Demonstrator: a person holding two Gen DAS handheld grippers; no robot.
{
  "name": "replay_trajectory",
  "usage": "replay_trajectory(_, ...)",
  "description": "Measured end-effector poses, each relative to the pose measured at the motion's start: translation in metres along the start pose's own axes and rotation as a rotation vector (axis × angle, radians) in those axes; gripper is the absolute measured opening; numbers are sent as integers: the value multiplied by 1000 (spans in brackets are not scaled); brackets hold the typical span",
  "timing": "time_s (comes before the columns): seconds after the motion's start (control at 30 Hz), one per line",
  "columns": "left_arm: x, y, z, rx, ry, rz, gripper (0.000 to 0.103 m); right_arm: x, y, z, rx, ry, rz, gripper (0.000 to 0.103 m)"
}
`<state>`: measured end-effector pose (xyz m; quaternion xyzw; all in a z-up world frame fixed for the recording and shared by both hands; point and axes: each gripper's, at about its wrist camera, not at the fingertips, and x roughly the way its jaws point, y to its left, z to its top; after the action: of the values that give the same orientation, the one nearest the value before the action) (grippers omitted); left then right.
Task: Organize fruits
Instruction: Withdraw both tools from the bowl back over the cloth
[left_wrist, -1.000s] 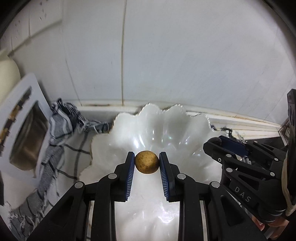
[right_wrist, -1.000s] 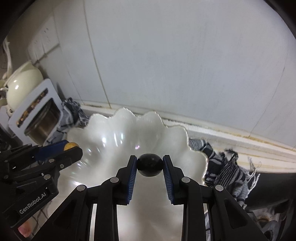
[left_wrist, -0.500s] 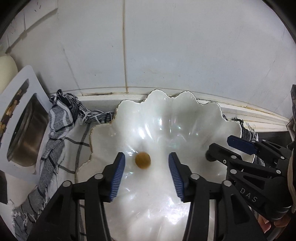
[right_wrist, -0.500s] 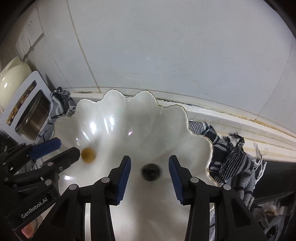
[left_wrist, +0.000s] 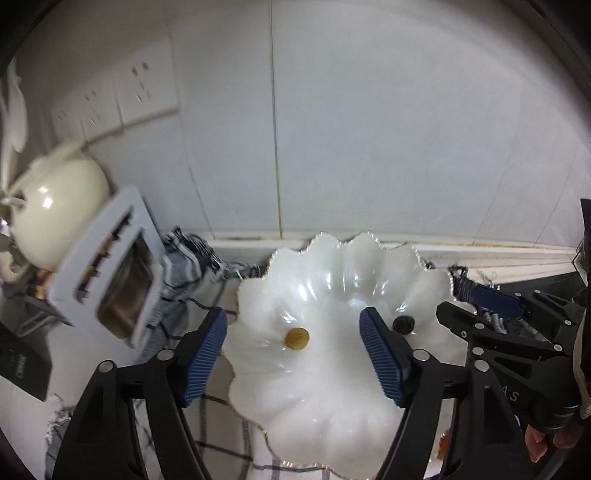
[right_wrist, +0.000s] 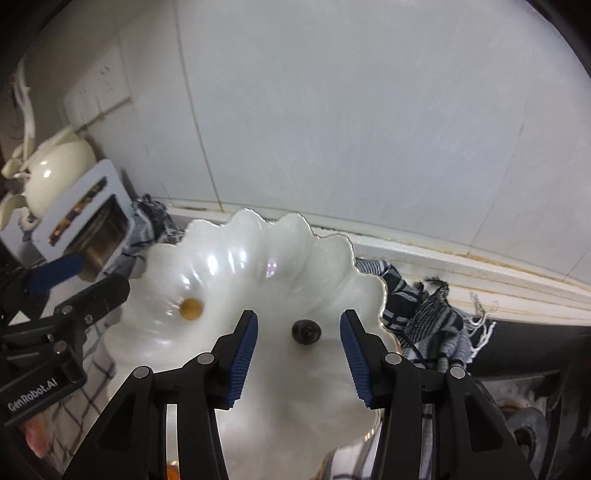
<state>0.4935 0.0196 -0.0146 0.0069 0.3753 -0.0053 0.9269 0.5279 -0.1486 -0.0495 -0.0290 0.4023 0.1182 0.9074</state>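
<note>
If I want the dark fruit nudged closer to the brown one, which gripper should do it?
Right. The right gripper is open with the dark fruit directly between its fingers in the bowl. The left gripper lines up with the brown fruit.

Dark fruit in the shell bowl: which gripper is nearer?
Right. The dark fruit lies just ahead of the open right gripper, centred between its pads. The left gripper, also open, frames the tan fruit, leaving the dark one beyond its right pad.

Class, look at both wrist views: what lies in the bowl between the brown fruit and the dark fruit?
Nothing: only bare white bowl separates the brown fruit from the dark fruit. The right wrist view shows it best.
</note>
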Motion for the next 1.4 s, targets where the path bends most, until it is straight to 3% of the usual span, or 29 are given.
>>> replay_trajectory(0.3, -70, 0, -12, -9, -125, -12, 78, -71, 13, -20, -25, -129, 22, 48)
replay_trajectory(0.8, -157, -4, -60, -15, -241, -27, 78, -150, 32, -76, -59, -249, 43, 48)
replay_trajectory(1.4, -217, -13, -123, 61, -285, 26, 78, -199, 46, -133, -86, -284, 62, 48)
